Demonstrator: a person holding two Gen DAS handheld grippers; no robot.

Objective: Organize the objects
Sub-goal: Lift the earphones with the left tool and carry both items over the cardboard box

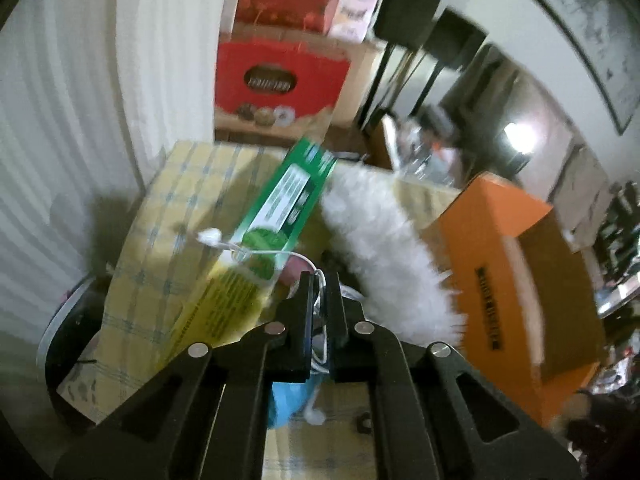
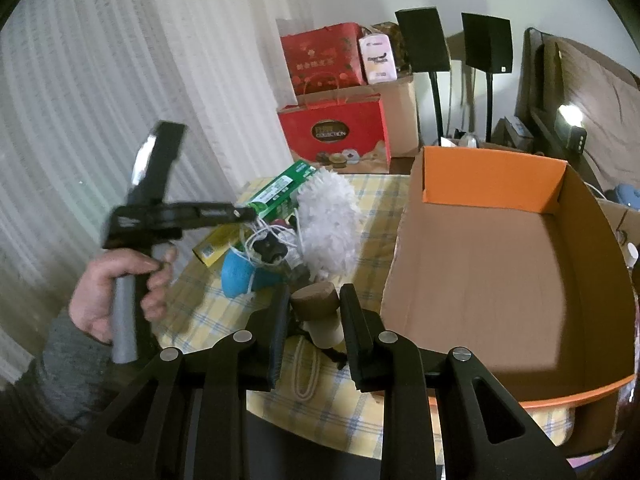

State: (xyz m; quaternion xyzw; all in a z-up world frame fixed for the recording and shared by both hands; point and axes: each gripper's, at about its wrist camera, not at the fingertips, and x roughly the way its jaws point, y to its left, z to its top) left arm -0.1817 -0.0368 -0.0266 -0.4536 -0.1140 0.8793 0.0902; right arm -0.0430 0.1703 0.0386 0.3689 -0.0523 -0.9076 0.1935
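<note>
Fingers (image 1: 306, 300) of left gripper (image 1: 320, 280), centre frame, pinched on white earphone cable (image 1: 272, 254): lift slowly, clearing duster (image 1: 380, 240), toward orange box (image 1: 516, 256); right gripper (image 2: 314, 304) clamps cork-topped bottle (image 2: 316, 312).

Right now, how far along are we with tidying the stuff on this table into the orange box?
Nothing looks done: the orange box is empty. In hand: the left gripper is shut on a white cable, and the right gripper holds a cork-topped bottle. Left on the table: the white duster, green carton, blue item and rope.
</note>
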